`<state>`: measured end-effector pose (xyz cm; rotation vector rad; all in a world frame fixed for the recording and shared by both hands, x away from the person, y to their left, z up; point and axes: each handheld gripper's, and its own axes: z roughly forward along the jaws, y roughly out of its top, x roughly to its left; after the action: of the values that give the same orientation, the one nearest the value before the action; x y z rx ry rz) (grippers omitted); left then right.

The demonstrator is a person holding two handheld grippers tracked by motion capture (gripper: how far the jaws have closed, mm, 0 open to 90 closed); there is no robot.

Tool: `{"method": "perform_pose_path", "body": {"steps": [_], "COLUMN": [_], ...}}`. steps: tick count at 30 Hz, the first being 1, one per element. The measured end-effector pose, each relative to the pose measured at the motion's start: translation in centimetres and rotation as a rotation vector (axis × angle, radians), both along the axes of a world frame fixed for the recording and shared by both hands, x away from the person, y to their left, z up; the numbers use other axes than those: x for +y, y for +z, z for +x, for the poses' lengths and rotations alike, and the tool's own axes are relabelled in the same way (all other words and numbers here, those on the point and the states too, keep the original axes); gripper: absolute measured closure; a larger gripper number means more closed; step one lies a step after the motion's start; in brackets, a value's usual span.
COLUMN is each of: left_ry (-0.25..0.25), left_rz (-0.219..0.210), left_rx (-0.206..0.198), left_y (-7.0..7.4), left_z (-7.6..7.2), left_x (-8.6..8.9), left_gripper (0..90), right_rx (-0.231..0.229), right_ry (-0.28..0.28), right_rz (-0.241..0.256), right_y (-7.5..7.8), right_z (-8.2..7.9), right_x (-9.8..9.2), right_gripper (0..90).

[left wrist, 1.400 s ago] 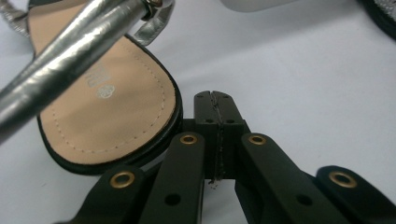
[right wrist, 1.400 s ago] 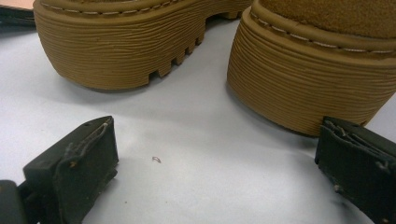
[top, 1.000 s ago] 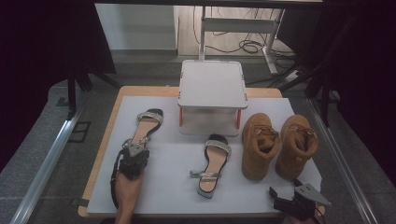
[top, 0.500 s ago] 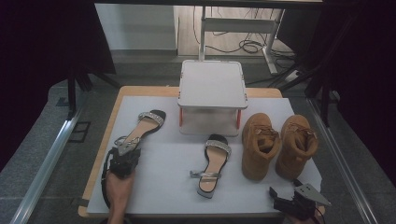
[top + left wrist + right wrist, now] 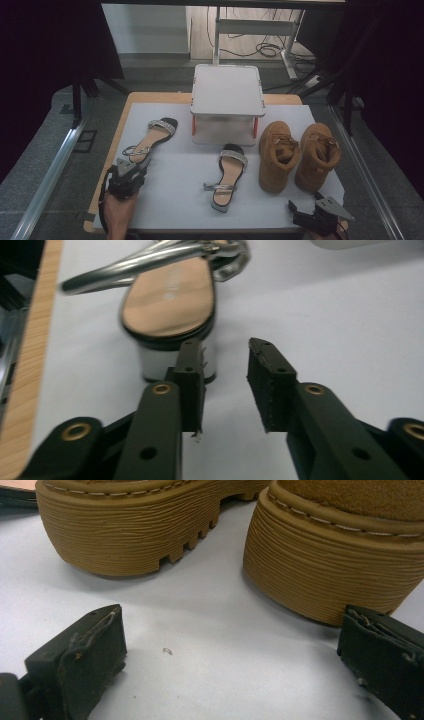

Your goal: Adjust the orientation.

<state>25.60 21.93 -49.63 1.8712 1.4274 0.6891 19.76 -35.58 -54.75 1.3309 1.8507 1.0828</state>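
Sandal (image 5: 170,295): tan insole, silver straps, blk edge. Boots (image 5: 299,155) tan. Mat (image 5: 170,185) white.

A white stand (image 5: 227,95) sits behind two tan boots (image 5: 299,155).

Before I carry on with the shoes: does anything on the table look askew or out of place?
The two sandals are split up: one sandal lies angled by the left gripper, the other sandal sits mid-table. The boots stand paired and upright. Nothing spilled or damaged.
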Motion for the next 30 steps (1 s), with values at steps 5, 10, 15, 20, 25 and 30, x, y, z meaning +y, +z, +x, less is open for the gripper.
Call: {"method": "perform_pose_path", "body": {"steps": [5, 10, 15, 20, 25, 30], "left_ry": [0.043, 0.065, 0.066, 0.044, 0.035, 0.034], "left_rz": [-0.009, -0.018, -0.039, -0.041, -0.031, -0.029], "left_rx": [0.006, 0.031, 0.051, 0.073, 0.09, 0.094], "left_y": [-0.2, -0.9, -1.3, -1.5, -1.8, -2.0], "left_z": [0.5, 1.7, 2.9, 4.0, 5.4, 6.2], "left_x": [1.3, 1.8, 2.1, 1.9, 1.4, 1.2], "left_gripper": [48.1, 30.4, 24.5, 19.2, 19.3, 19.4], "right_rx": [0.0, 0.0, -0.001, -0.002, -0.002, -0.002], "right_ry": [0.0, 0.0, 0.001, 0.001, 0.001, 0.002], "right_rz": [0.0, 0.0, 0.0, -0.001, -0.001, -0.002], "right_y": [0.0, 0.0, 0.0, 0.0, 0.0, 0.0], "right_z": [0.0, 0.0, 0.0, 0.0, 0.0, 0.0], "right_x": [0.0, 0.0, 0.0, 0.0, 0.0, 0.0], "right_gripper": [0.0, 0.0, 0.0, 0.0, 0.0, 0.0]}}
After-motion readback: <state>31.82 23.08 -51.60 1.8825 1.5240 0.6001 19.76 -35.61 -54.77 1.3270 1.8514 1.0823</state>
